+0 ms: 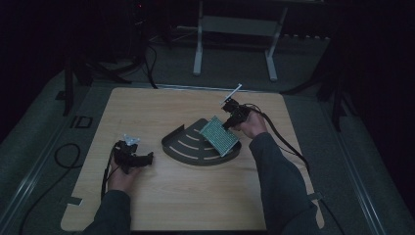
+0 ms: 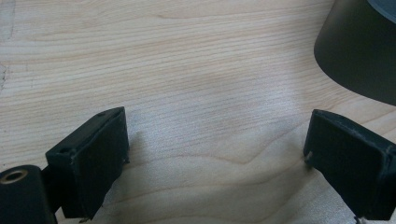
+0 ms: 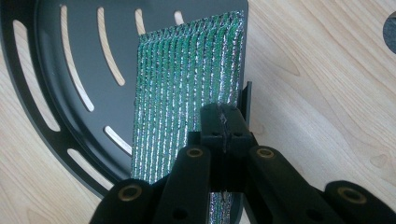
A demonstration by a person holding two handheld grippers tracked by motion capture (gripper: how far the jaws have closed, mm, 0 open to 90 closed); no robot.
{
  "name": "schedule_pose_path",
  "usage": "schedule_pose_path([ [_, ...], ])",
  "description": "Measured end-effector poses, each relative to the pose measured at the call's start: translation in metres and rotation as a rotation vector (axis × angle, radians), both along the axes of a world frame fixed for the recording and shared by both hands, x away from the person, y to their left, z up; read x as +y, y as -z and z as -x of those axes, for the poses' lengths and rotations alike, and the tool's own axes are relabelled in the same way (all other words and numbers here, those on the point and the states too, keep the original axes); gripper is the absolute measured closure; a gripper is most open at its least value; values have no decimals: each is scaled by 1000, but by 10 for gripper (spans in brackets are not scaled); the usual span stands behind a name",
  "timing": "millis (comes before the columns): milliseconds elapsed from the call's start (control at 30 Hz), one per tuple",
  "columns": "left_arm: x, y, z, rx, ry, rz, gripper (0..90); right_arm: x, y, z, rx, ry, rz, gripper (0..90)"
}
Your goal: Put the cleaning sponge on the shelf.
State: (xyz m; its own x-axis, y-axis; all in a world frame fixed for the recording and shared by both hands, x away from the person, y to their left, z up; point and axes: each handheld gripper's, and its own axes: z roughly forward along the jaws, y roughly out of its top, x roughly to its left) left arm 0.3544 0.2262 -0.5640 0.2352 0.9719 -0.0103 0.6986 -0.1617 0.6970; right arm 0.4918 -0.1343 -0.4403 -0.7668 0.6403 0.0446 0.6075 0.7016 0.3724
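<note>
The left gripper (image 1: 147,159) rests low over the wooden table (image 1: 161,196), with the person's left hand (image 1: 120,177) behind it. In the left gripper view its jaws stand wide apart, with bare wood grain between them; it holds nothing. Ahead of the jaws and off to their right, just clear of the tips, lies the curved edge of the black slotted tray (image 2: 359,56). The left gripper is idle and apart from the work.

The tray (image 1: 183,147), a fan-shaped black piece with curved slots, sits at mid-table between the two grippers.

The right gripper (image 1: 230,122), held by the right hand (image 1: 250,125), grips the green-and-silver scouring pad (image 1: 219,135). In the right gripper view the jaws are closed tight on the near edge of the pad (image 3: 187,93), which extends straight ahead from the tips, over the tray floor (image 3: 60,60) and close to the tray's straight side wall. In the high view the pad appears tilted, with its far end down at the tray; whether it touches the floor cannot be told.

Judgement: pick-up is complete and the pad is above or at the tray. Remaining steps: seat the pad flat on the tray, open the jaws, withdraw.
</note>
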Motion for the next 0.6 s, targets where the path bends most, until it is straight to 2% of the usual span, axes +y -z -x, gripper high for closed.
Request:
schedule_pose_path([
  [167,0,0,0,0,0,0,70,1,1,1,-4,-4,1,897],
  [267,0,0,0,0,0,0,70,2,3,2,-9,-5,24,897],
  [433,0,0,0,0,0,0,69,6,8,2,7,-8,34,897],
  [600,0,0,0,0,0,0,70,8,12,4,13,-22,65,896],
])
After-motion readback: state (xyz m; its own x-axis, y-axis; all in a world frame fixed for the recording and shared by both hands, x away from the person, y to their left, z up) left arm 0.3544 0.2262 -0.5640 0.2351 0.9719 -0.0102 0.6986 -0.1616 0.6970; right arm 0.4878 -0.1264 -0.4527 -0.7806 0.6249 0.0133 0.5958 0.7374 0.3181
